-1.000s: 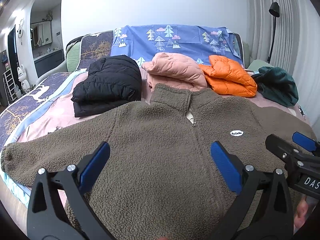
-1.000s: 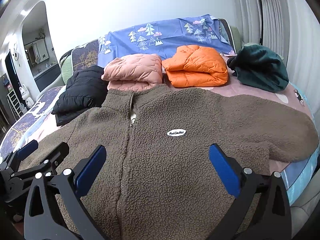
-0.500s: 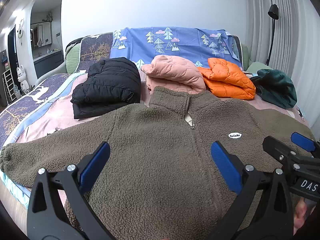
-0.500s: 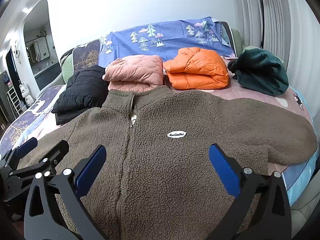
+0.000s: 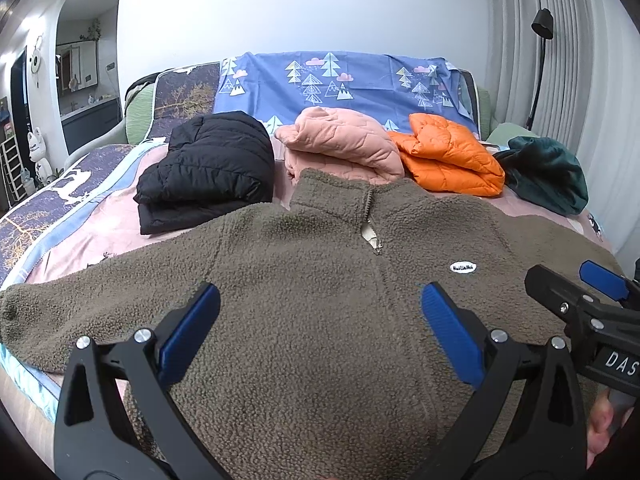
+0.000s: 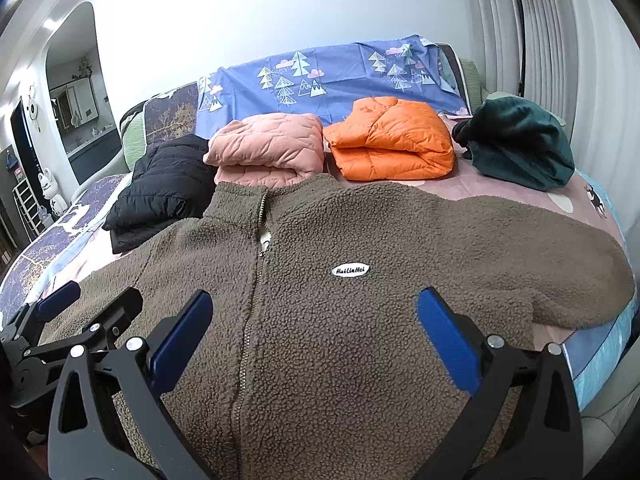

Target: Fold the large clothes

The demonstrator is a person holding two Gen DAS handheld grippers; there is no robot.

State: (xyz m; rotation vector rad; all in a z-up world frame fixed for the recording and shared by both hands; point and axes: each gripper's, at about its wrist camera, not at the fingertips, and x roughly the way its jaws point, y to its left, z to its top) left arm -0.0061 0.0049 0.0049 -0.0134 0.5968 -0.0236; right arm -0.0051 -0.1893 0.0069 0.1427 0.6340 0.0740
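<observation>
A bed [image 5: 100, 220] with a pink patterned sheet fills the room, backed by a white wall and a blue tree-print cloth [image 5: 344, 80] draped over the headboard; pleated grey curtains [image 5: 560, 60] and a black floor lamp [image 5: 541, 40] stand along the right edge. Along the head end of the bed, four folded garments sit in a row: a black puffer jacket [image 5: 208, 168] toward the left edge, a pink quilted jacket [image 5: 344, 146] just beside it, an orange puffer jacket [image 5: 448, 158] touching the pink one, and a dark green garment [image 5: 548, 174] near the right edge. The brown fleece jacket [image 5: 312, 304] lies flat and front-up across the foot end of the bed, zipper closed, collar touching the pink jacket, both sleeves spread toward the side edges; a white oval label [image 6: 350, 270] shows on its chest. The left gripper [image 5: 320, 332] hovers over the jacket's left half, fingers wide apart and holding nothing. The right gripper [image 6: 314, 334] hovers over the right half, likewise spread and empty. Part of a hand [image 5: 600, 428] shows at the lower right of the left wrist view.
</observation>
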